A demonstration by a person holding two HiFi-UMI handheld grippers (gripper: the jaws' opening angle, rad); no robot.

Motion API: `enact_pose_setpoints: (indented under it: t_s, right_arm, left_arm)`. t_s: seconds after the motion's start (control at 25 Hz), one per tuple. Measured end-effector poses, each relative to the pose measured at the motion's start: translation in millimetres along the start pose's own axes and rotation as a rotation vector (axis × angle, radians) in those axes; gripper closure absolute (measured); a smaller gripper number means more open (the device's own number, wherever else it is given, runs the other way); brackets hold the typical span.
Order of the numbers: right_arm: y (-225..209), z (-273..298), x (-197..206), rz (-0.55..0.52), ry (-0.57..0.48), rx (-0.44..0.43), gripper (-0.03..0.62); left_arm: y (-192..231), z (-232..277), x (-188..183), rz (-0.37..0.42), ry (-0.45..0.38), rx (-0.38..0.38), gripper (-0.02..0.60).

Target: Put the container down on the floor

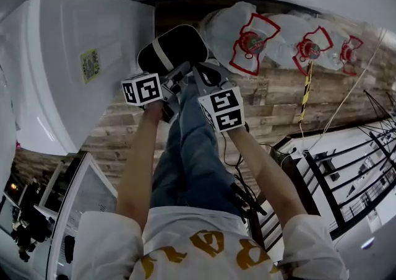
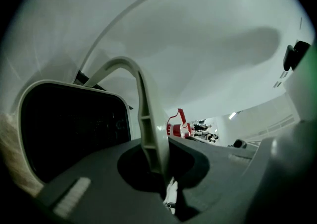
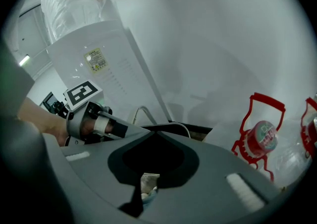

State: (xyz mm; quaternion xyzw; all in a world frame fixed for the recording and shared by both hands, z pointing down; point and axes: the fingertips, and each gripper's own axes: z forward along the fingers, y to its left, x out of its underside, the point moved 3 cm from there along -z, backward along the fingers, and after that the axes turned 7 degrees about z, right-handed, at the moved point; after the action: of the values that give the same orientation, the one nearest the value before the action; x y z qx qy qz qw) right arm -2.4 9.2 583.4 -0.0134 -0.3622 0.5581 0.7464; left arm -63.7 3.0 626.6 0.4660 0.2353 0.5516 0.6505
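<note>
A black container (image 1: 170, 46) with a white rim and a white handle hangs in front of my legs, over the wood floor (image 1: 272, 96). My left gripper (image 1: 175, 80) is shut on that handle (image 2: 148, 119), which runs up between the jaws, and the black body (image 2: 74, 129) fills the left of the left gripper view. My right gripper (image 1: 202, 75) is close beside it at the container's right edge. Its jaws (image 3: 157, 141) are shut and I see nothing pinched between them. The left gripper (image 3: 94, 124) shows at the left of the right gripper view.
A white water dispenser (image 1: 74, 62) stands on the left against the wall. Large clear water bottles with red handles (image 1: 250, 40) lie along the wall at the right. A black wire rack (image 1: 346, 173) is at the lower right. A white cable (image 3: 148, 116) runs by the baseboard.
</note>
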Motion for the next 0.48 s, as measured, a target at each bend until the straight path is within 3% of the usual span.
enact_pose_setpoints:
  t_s: [0.16,0.48]
  right_arm:
    - [-7.1,17.8,10.4,0.020,0.004,0.013,0.569]
    - [-30.2,54.5,38.9,0.061,0.026,0.040,0.569]
  left_arm:
    - [27.4,8.0,-1.8,0.025,-0.016,-0.001,0.574]
    - [73.0,29.1,1.4,-0.019,-0.035,0.017,0.574]
